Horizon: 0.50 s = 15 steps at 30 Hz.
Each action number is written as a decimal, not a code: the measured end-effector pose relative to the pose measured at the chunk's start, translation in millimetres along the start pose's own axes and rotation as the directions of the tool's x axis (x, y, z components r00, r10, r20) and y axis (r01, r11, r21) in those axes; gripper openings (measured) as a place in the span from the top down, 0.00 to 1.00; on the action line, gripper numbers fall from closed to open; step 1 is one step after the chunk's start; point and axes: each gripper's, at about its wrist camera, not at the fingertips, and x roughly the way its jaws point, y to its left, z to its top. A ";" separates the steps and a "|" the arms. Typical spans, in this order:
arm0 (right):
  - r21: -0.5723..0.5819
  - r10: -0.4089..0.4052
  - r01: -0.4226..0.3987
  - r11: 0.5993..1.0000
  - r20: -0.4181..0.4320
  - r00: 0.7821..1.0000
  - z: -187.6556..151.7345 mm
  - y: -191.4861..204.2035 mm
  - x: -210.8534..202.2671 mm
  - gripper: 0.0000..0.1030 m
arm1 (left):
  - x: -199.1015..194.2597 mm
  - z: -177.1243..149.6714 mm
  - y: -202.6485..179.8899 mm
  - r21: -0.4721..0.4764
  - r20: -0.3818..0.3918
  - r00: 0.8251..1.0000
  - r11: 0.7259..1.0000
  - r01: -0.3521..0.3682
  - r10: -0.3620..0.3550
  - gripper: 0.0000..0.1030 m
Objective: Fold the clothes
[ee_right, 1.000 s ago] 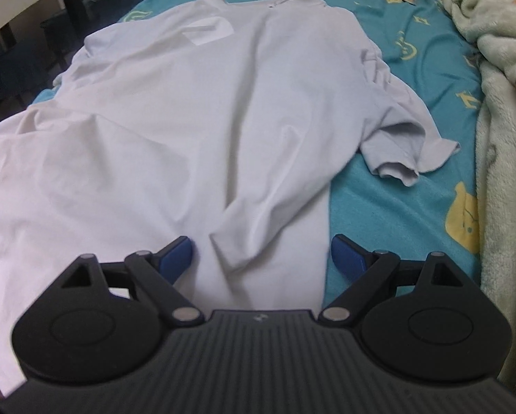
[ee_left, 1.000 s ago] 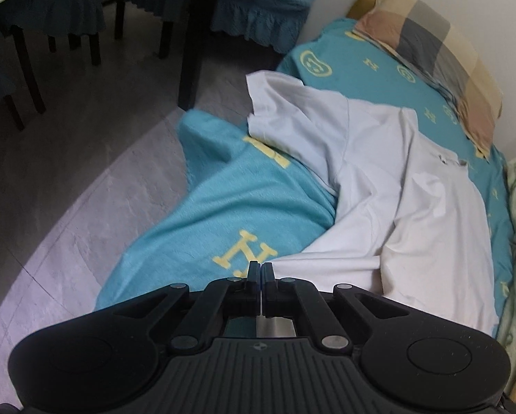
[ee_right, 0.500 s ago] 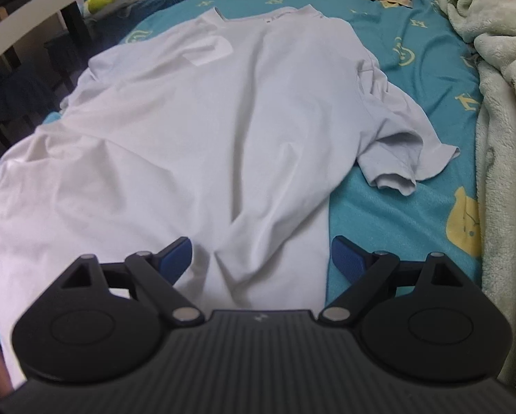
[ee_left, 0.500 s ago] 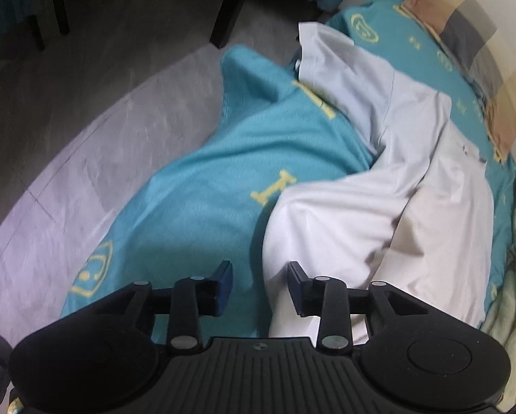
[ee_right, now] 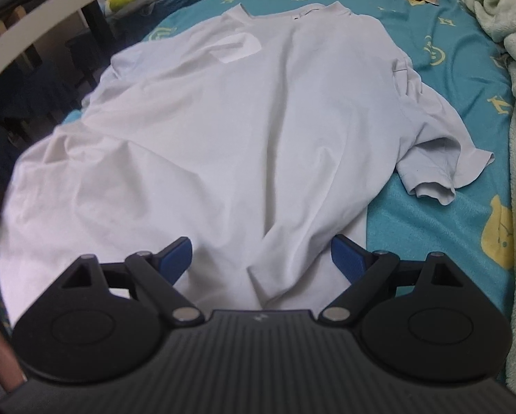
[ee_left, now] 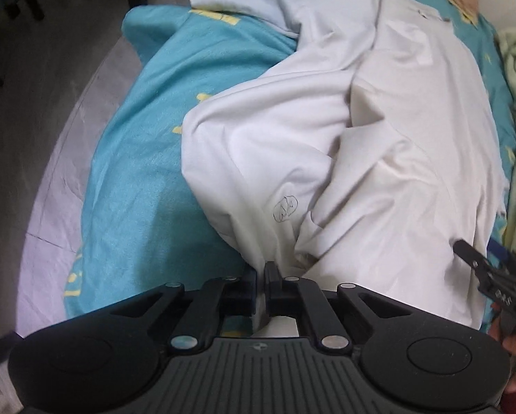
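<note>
White T-shirt [ee_right: 244, 131] lies spread on the teal bedsheet [ee_right: 440, 214], collar at 12 o'clock in the right wrist view, one sleeve out toward 3 o'clock; right gripper [ee_right: 261, 258] spread wide at 6 o'clock, hem between its blue pads, neither pad touching cloth; left gripper [ee_left: 260, 277] pressed together, pinching the T-shirt's bunched hem edge (small pen mark just above it); cloth runs from there toward 1 o'clock; green blanket [ee_right: 513, 110] along 3 o'clock.
</note>
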 end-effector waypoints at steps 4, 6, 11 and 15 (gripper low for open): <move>-0.035 -0.040 0.040 0.999 -0.007 0.999 -0.2 2.3 2.7 0.14 | -23.2 -2.2 13.7 0.049 0.007 0.996 0.995 -0.086 0.086 0.96; -0.035 -0.056 0.056 0.998 -0.008 0.998 -0.5 0.0 3.2 0.14 | -36.0 0.0 26.8 0.053 0.048 0.986 0.985 -0.163 0.161 0.96; -0.014 -0.063 0.063 0.998 -0.008 0.998 -0.7 -6.2 2.1 0.14 | -39.1 0.2 54.0 0.029 0.051 0.977 0.978 -0.207 0.205 0.96; 0.004 -0.071 0.071 0.997 -0.006 0.997 0.1 -10.9 1.3 0.14 | -29.3 -3.6 58.2 0.049 0.024 0.977 0.976 -0.211 0.210 0.95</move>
